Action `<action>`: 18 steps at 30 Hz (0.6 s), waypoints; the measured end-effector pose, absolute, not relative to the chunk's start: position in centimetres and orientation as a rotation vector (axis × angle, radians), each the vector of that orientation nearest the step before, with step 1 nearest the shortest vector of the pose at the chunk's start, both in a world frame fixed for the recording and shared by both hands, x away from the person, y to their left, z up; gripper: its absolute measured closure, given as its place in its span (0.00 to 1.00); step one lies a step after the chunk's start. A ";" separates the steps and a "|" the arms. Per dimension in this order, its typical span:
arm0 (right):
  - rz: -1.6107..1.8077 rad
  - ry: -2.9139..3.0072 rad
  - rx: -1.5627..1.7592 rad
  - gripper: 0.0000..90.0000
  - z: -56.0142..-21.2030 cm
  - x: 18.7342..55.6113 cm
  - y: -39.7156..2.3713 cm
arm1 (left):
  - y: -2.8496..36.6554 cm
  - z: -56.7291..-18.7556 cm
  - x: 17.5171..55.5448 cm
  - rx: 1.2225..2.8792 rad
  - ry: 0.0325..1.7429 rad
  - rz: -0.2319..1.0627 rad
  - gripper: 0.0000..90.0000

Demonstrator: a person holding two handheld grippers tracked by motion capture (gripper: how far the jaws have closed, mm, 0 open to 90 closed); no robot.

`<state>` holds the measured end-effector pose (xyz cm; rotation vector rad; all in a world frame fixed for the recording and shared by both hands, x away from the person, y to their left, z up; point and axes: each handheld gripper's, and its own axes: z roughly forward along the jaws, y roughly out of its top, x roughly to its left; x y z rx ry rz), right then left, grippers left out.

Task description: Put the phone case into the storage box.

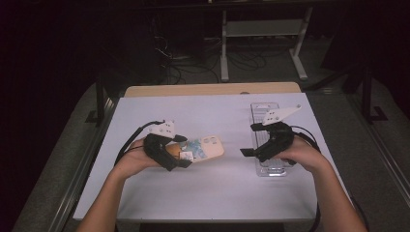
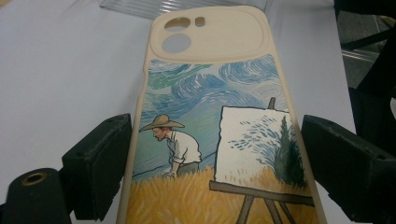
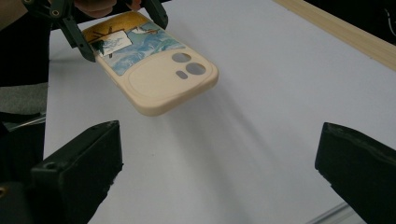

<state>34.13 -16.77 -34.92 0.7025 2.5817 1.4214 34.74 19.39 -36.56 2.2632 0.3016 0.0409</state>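
The left gripper point(image 1: 181, 151) has the phone case point(image 1: 207, 147) clamped by its two long edges, jaws pressed on either side of the painted end, and the case juts out to the right, lifted clear of the white table point(image 1: 203, 193), as the shadow under it in the right gripper view makes plain. Look along the left gripper's own jaws: the case's back faces up, a figure in a straw hat bent over yellow wheat, an easel beside him, swirling blue sky above, and the cream camera end pointing away. Over on the right, the right gripper point(image 1: 247, 141) hangs above the table with its jaws spread wide and nothing between them, aimed towards the case's camera end but well apart from it. Just behind that hand lies a clear plastic tray point(image 1: 263, 111) on the table
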 end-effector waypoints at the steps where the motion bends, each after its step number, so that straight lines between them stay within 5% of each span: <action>1: 1.423 2.587 0.695 0.00 -34.8 34.3 -16.7 | 19.4 -36.6 34.8 2.261 0.304 0.039 0.12; 18: 1.457 2.696 0.554 0.00 -34.2 35.9 -15.3 | 19.4 -36.7 34.8 2.248 0.263 0.009 0.12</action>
